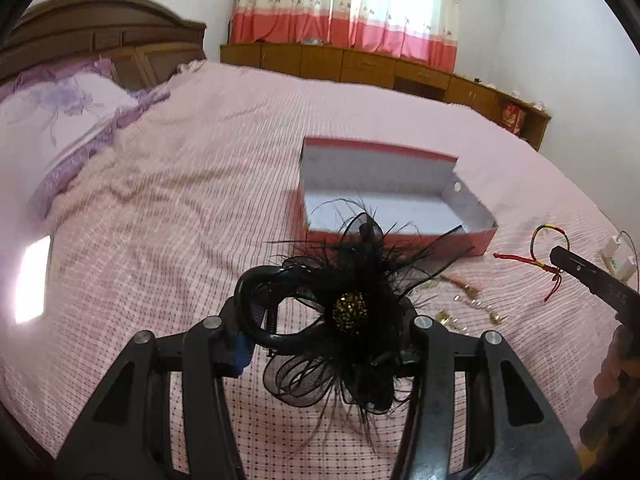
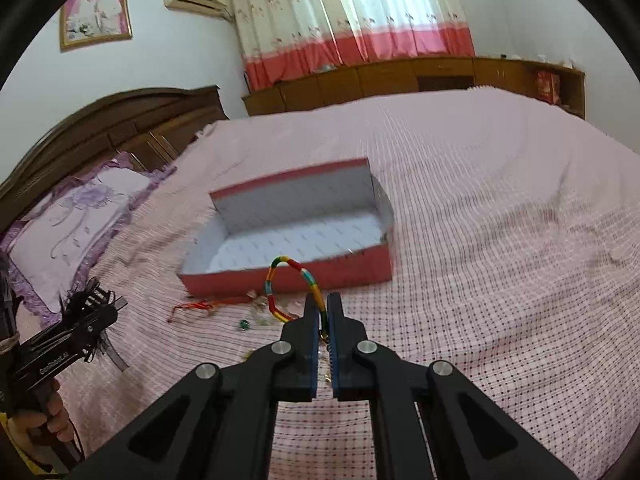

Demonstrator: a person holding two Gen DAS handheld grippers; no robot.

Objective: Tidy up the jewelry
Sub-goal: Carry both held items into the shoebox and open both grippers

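Observation:
My left gripper [image 1: 324, 328] is shut on a black feathered hair clip [image 1: 352, 312] with a gold bead centre, held above the bed short of an open red box [image 1: 396, 196] with a white inside. My right gripper [image 2: 323, 304] is shut on a multicoloured braided bracelet [image 2: 288, 276], whose loop stands up in front of the box [image 2: 288, 236]. The bracelet [image 1: 550, 240] and the right gripper [image 1: 560, 258] also show at the right of the left wrist view. The left gripper [image 2: 96, 308] with the clip shows at the left of the right wrist view.
Gold jewelry pieces [image 1: 472, 308] and a red cord [image 2: 200, 306] lie on the pink checked bedspread [image 2: 500, 240] in front of the box. A purple pillow [image 2: 76, 220] and the wooden headboard [image 2: 112, 120] are to the left. Wooden cabinets [image 2: 400, 76] stand beyond the bed.

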